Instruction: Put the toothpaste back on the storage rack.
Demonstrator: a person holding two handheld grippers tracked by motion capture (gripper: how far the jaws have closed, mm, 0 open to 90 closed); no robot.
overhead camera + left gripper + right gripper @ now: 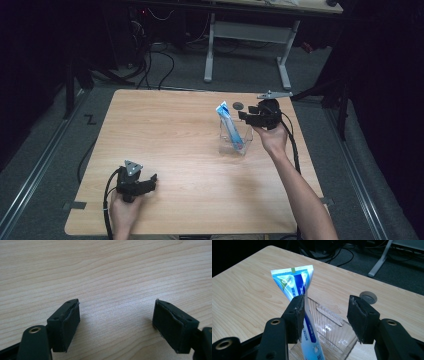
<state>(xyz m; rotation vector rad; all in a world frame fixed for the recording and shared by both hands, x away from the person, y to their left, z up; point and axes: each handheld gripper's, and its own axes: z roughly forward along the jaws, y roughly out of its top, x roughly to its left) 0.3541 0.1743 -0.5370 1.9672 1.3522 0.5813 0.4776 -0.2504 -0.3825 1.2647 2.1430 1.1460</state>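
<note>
The toothpaste tube (298, 286) you are working near is white and blue with a flat crimped end pointing up; it stands tilted inside a clear plastic container (329, 332), its lower end down in the box. In the high view the tube (229, 122) and container (236, 142) sit on the right half of the table (165, 140), with a small round grey disc (238, 105) just beyond them. Your right gripper (325, 317) hovers over the container with its jaws spread wide, the left one beside the tube, gripping nothing. Your left gripper (116, 320) rests low over bare wood near the table's front left, jaws wide and empty; the high view shows it (135, 182) well apart from the container.
</note>
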